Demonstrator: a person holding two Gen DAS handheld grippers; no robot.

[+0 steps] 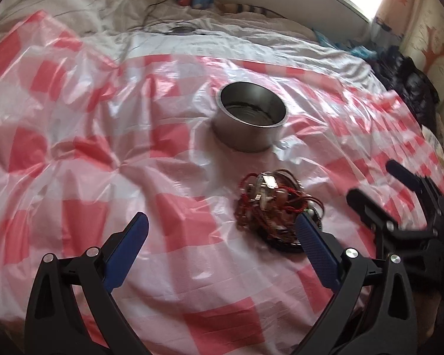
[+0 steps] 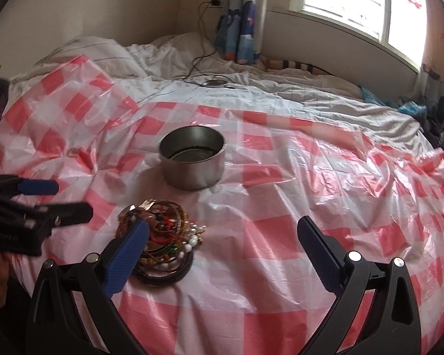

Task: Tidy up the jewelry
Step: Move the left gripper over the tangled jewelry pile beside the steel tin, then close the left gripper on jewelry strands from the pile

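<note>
A tangled pile of jewelry, with red cords, beads and bangles, lies on the red-and-white checked plastic sheet. It also shows in the right wrist view. A round metal tin stands open just behind it, and shows in the right wrist view too. My left gripper is open and empty, its right finger at the pile's near edge. My right gripper is open and empty, its left finger in front of the pile. Each gripper shows in the other's view: the right one, the left one.
The sheet covers a bed with rumpled white bedding. A cable and a small round device lie on the bedding behind. Dark clothes are heaped at the right edge. A window is at the back right.
</note>
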